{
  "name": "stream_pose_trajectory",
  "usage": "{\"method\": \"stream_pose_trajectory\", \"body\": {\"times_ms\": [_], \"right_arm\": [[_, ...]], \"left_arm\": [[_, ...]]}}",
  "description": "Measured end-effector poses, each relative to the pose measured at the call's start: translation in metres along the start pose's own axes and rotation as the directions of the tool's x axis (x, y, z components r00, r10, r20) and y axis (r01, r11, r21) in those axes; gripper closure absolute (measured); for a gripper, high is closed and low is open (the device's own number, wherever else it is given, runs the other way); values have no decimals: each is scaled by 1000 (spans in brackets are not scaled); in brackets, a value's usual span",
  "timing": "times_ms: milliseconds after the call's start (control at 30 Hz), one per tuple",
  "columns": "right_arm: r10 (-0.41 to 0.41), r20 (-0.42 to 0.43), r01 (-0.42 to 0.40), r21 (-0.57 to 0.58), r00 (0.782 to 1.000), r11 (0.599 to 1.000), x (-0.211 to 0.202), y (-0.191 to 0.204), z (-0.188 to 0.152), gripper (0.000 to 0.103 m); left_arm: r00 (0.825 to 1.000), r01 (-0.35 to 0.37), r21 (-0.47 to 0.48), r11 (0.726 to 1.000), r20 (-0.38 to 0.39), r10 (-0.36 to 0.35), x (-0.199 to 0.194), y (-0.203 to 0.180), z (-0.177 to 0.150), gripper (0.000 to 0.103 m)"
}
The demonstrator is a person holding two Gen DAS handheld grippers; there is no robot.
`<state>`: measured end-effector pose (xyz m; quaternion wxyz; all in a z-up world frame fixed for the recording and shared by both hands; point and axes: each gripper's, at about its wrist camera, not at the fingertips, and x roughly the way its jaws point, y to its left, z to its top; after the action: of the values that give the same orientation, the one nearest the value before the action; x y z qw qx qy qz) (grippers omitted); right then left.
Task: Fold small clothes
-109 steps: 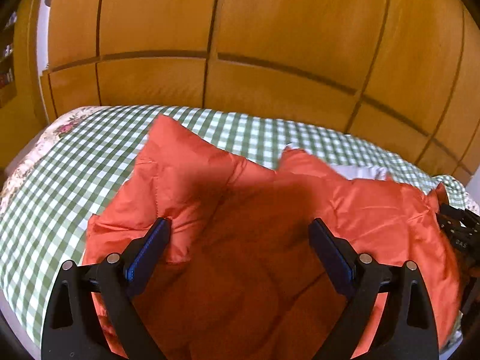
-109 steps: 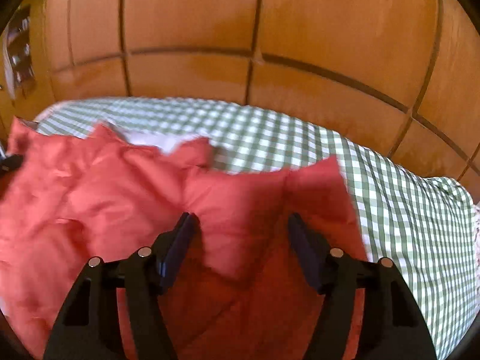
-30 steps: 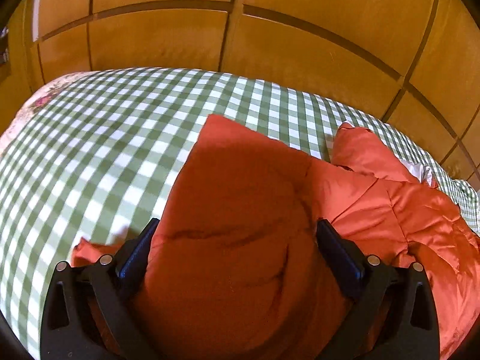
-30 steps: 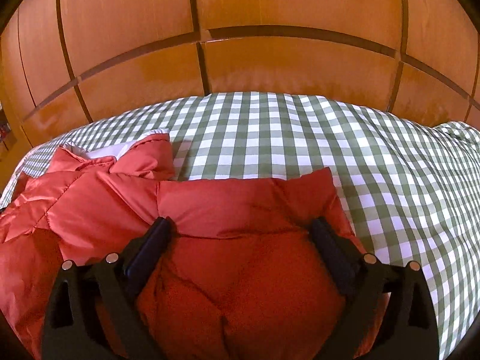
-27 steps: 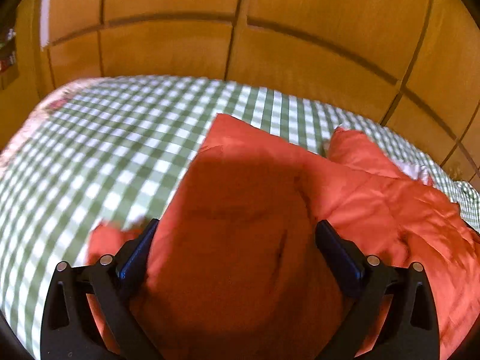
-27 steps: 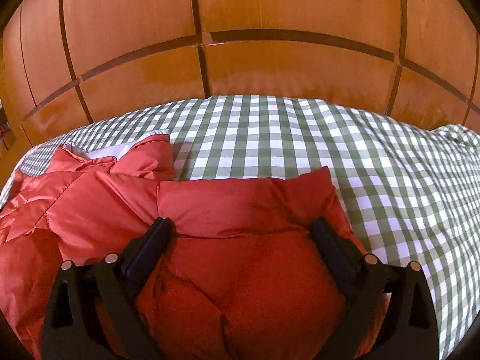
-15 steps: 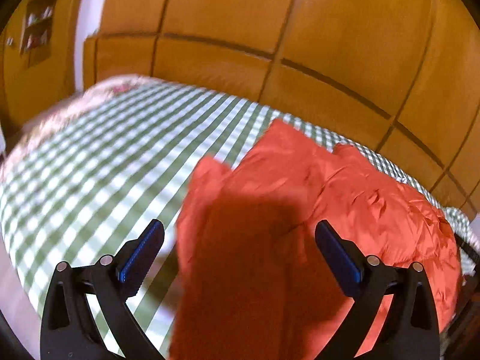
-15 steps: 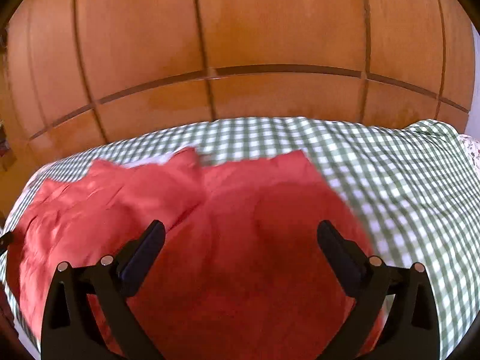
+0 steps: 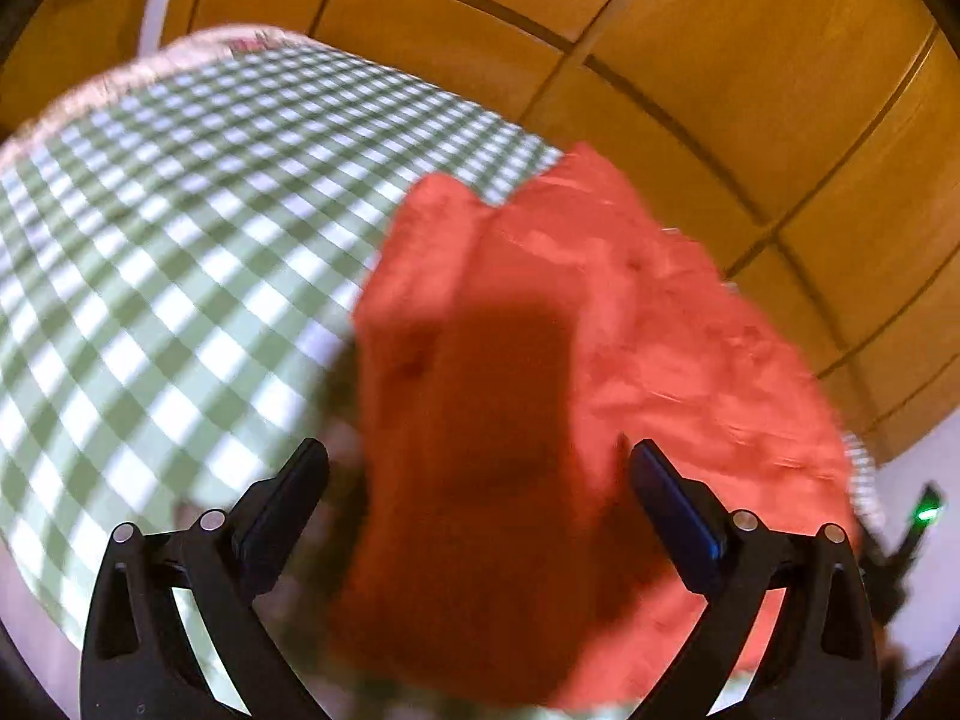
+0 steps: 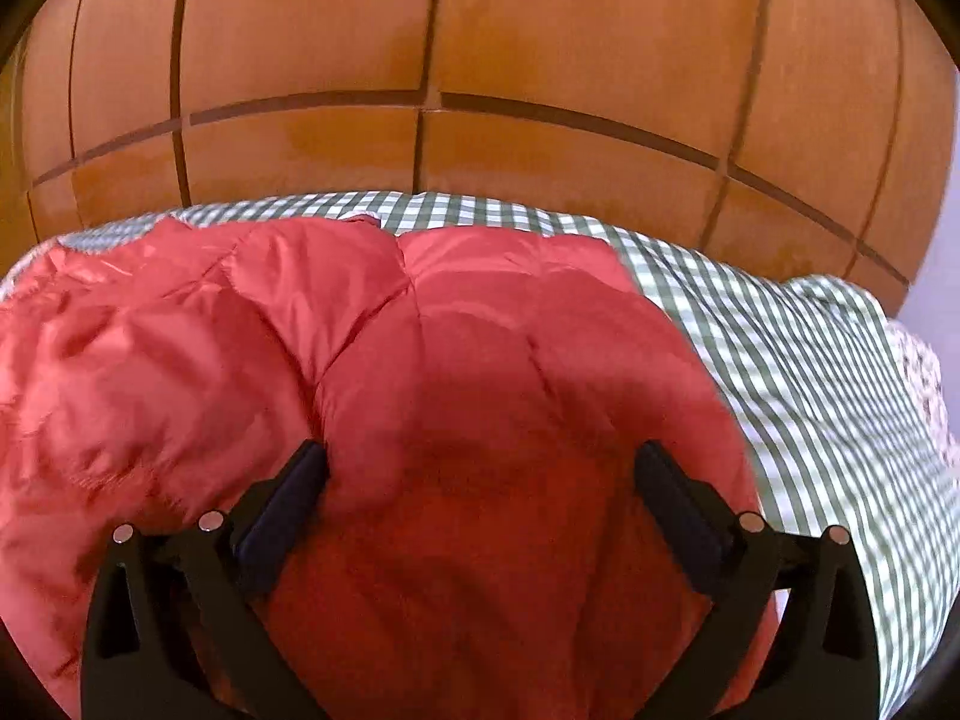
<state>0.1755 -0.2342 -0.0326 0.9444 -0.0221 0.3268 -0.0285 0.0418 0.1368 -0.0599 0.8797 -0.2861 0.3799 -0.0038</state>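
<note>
A red-orange quilted puffy garment (image 9: 540, 360) lies on the green-and-white checked bedspread (image 9: 180, 240). In the left wrist view my left gripper (image 9: 477, 474) is open, its jaws wide apart over the garment's left end; that end looks blurred and raised off the bed. In the right wrist view the same garment (image 10: 390, 360) fills the lower middle. My right gripper (image 10: 480, 474) is open, its jaws wide apart over the garment's right end. I cannot tell whether either gripper touches the fabric.
A wooden panelled wall (image 10: 480, 60) stands right behind the bed. The checked bedspread (image 10: 810, 390) runs to the right of the garment, with a floral edge at far right. A dark device with a green light (image 9: 927, 510) shows at the far right.
Both grippers have drawn back and up from the garment. The sleeves seen spread out earlier are now folded in, and the garment's left end has lifted and swung in the left wrist view.
</note>
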Motion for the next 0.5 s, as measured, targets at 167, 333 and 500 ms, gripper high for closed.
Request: {"method": "stream_pose_trajectory", "body": {"times_ms": [167,333,500], "right_arm": [[69,53,-72,43,996,996,-39,0,-15,2],[108,84,-105,-37,991,994,-56,13,-29,2],[73,30,-71,-43,997,997,-32,23,-49,2]], "left_arm": [[996,91,-10,996,-24,-91,-5,-7,-12,4],[988,151,-64,986,-24,-153,-4,-5,-15,4],[975,220,-128,967,-14,-223,-1,2,-15,4]]}}
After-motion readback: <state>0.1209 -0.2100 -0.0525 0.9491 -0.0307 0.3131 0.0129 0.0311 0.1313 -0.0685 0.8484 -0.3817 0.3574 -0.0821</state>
